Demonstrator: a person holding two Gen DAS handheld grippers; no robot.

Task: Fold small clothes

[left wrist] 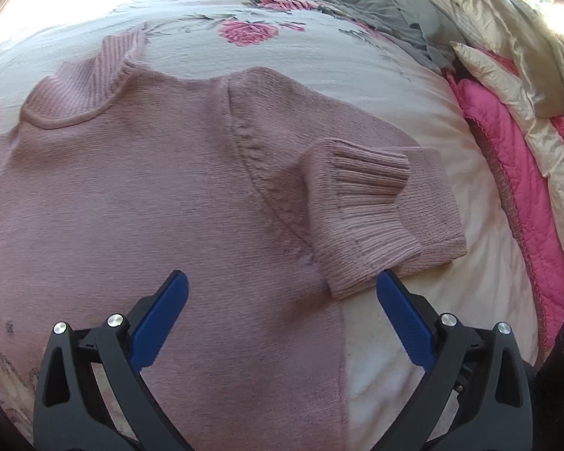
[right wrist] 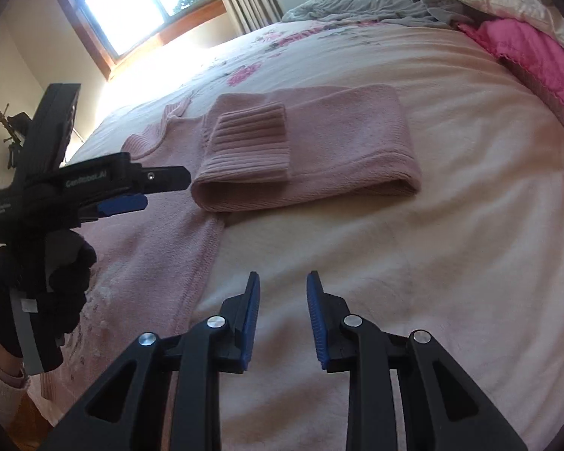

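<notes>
Now we see a pink sweater (left wrist: 139,195) lying flat on the bed (left wrist: 413,308), on a white cover with pink flowers (left wrist: 248,32) on it. Its ribbed neck (left wrist: 90,82) points toward the far side of the bed. One sleeve (right wrist: 312,150) is folded back on itself, so the ribbed cuff (left wrist: 361,210) lies on top of the sleeve, close to the body of the sweater. Our left gripper (left wrist: 282,282) hangs over the sweater's side edge, just below the cuff. Its blue fingers (left wrist: 161,319) are spread wide and hold nothing; the cuff's corner sits between the tips. In the right wrist view we see this gripper from the side, held by a hand in a dark glove (right wrist: 37,300). Our right gripper (right wrist: 284,282) is over the bare cover, beside the sweater and not touching it. Its blue fingers (right wrist: 250,323) stand a little way apart, and nothing is between them. Farther off lie a gray cloth (left wrist: 357,3), a bright pink quilt (left wrist: 515,173) and cream pillows (left wrist: 488,18). A window (right wrist: 139,3) shines behind the bed.
</notes>
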